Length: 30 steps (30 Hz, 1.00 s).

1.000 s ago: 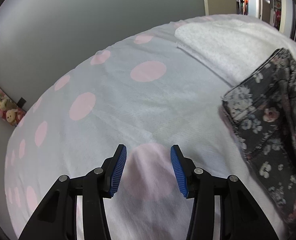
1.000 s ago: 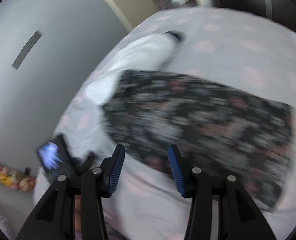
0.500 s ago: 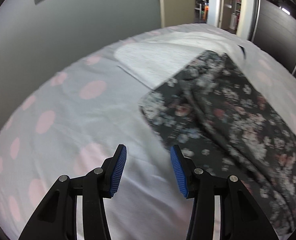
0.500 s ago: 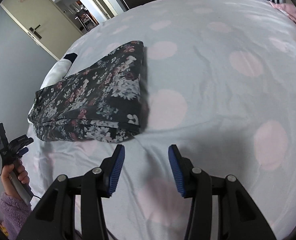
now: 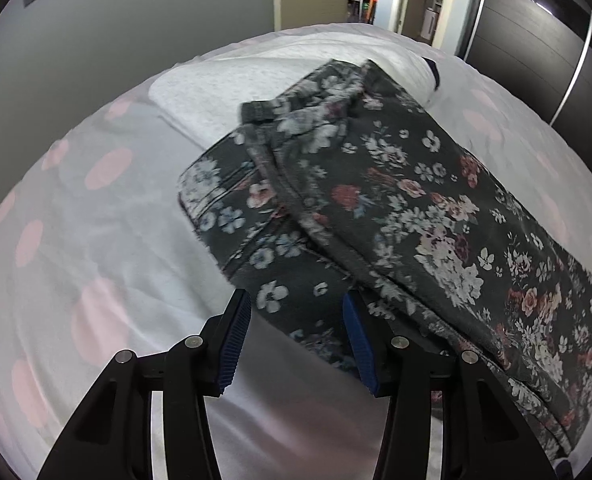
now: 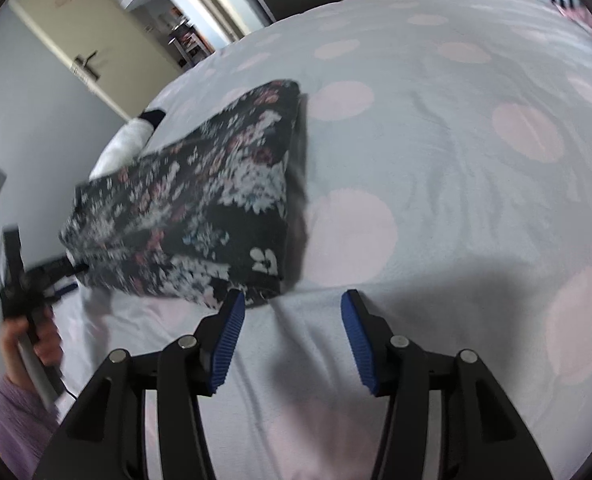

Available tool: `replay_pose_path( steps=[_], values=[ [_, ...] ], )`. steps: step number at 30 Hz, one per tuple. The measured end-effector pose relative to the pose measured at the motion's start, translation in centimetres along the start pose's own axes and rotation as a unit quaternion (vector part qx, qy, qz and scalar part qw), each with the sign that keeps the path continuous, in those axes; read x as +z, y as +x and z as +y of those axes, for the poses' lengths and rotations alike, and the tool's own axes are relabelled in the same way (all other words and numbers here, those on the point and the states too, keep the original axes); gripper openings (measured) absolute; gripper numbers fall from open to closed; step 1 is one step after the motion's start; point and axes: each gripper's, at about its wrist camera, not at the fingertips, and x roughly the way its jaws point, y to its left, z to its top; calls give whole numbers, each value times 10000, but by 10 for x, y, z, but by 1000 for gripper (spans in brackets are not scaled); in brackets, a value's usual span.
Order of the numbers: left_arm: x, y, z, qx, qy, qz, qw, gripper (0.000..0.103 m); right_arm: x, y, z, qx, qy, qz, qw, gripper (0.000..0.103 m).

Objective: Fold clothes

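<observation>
Moved: trousers (image 5: 376, 208) now reach between left fingers (image 5: 234, 344), unpinched.
Left fingers: opening.
Right fingers (image 6: 226, 344): opening over bed (image 6: 456, 160), nothing between.

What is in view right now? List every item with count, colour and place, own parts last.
floral garment: one, dark grey with white and pink flowers, folded, on the bedspread.
white cloth: one, white, lying under the garment's far end.
bedspread: one, pale with pink dots, covers the bed.
door: one, cream, beyond the bed.
left gripper: one, black with blue fingers, jaws opening over the garment's near edge, pads not pressing.
right gripper: one, black with blue fingers, jaws opening, only bedspread between them.
left hand: one, purple sleeve, holding the left gripper's handle.
</observation>
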Motion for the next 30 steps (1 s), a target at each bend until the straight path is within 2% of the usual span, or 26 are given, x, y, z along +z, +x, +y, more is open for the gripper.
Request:
replay_pose_path(
  steps=[4, 6, 11, 14, 16, 17, 19, 21, 23, 30],
  values=[
    [-1, 3, -11, 93, 169, -52, 9998, 50, 6, -2, -12, 719, 524, -201, 9958, 49],
    [-1, 4, -14, 158, 230, -81, 9996, 50, 16, 1, -19, 937, 799, -173, 9922, 49],
    [1, 17, -20, 413, 394, -51, 9984, 51, 45, 37, -29, 1016, 1124, 199, 9882, 52],
    [2, 21, -24, 525, 451, -87, 9976, 56, 52, 53, -31, 1310, 1317, 284, 9822, 51],
    [2, 22, -26, 584, 490, -111, 9970, 57, 55, 60, -32, 1432, 1411, 360, 9789, 41],
    [2, 23, -28, 614, 510, -123, 9967, 57, 55, 63, -31, 1467, 1452, 416, 9776, 28],
    [3, 24, -29, 658, 530, -147, 9963, 57, 56, 69, -30, 1536, 1533, 527, 9747, 23],
    [3, 23, -29, 638, 504, -173, 9965, 57, 57, 61, -28, 1600, 1595, 443, 9731, 13],
    [0, 19, -26, 591, 480, -174, 9969, 57, 60, 49, -24, 1620, 1612, 298, 9731, 10],
    [-14, -10, -25, 251, 653, -177, 9974, 57, 61, -33, -4, 1276, 1285, -148, 9834, 7]
  ],
)
